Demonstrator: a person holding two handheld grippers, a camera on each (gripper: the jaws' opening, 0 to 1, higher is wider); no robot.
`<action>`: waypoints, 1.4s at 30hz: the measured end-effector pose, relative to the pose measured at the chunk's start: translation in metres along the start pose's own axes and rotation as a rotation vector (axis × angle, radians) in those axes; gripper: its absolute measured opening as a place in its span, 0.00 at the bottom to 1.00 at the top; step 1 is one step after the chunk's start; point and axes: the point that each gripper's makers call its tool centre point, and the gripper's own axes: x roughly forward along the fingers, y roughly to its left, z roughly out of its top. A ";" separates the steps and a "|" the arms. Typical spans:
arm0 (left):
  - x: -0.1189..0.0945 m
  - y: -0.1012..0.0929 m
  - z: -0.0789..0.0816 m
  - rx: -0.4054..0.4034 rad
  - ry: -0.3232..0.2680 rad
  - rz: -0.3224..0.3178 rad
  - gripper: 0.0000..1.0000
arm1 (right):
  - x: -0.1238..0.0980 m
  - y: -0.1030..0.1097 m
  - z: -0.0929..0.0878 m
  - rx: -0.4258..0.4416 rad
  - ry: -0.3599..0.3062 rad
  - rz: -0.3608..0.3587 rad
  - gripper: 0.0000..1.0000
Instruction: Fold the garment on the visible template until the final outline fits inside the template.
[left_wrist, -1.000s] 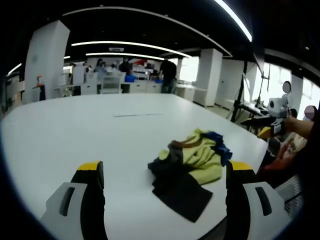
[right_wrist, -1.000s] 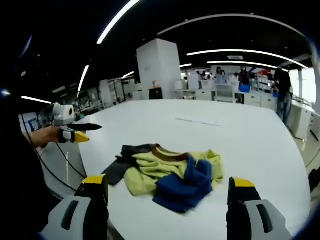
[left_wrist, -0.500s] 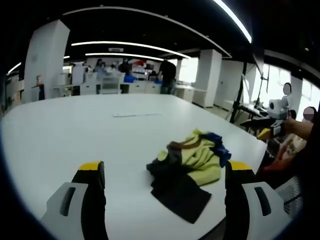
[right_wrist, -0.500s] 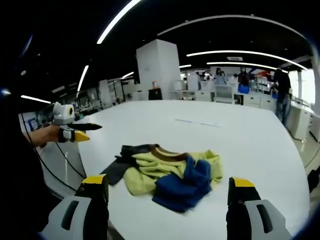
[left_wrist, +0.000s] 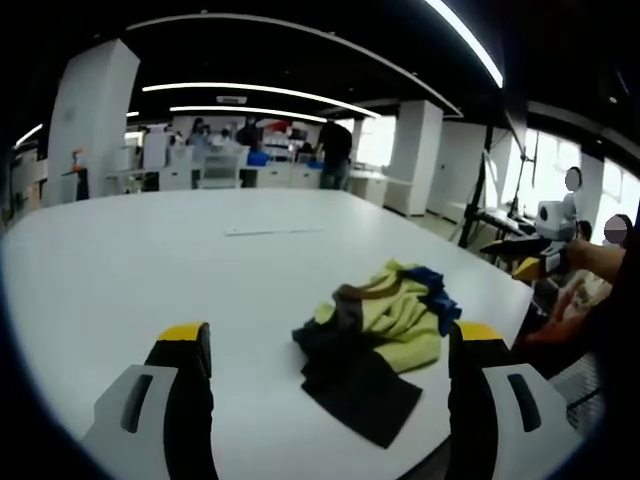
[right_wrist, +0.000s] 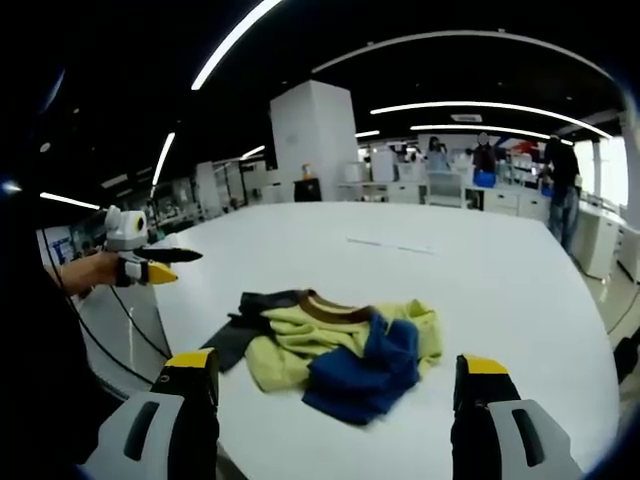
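The garment (left_wrist: 381, 345) lies crumpled near the table (left_wrist: 150, 260) edge, yellow, blue and dark panels bunched together, so it needs spreading before any fold; I can't make out a template. The left gripper (left_wrist: 325, 400) hangs released, jaws wide, garment at 12 o'clock between them. The right gripper (right_wrist: 335, 405) is likewise released above the heap (right_wrist: 335, 345), with the left gripper at 9 o'clock (right_wrist: 150, 265).

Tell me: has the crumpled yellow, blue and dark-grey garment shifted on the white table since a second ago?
No. The garment keeps its spot near the table edge.
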 end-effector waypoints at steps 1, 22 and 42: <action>0.000 0.000 0.000 0.000 0.001 -0.002 0.95 | 0.000 0.000 0.000 -0.003 0.001 -0.001 0.97; 0.009 -0.003 -0.004 0.028 0.023 -0.033 0.81 | 0.005 -0.013 -0.003 -0.023 0.011 -0.020 0.76; 0.037 0.001 -0.015 0.077 0.080 -0.096 0.51 | 0.035 -0.018 -0.007 -0.064 0.049 0.014 0.44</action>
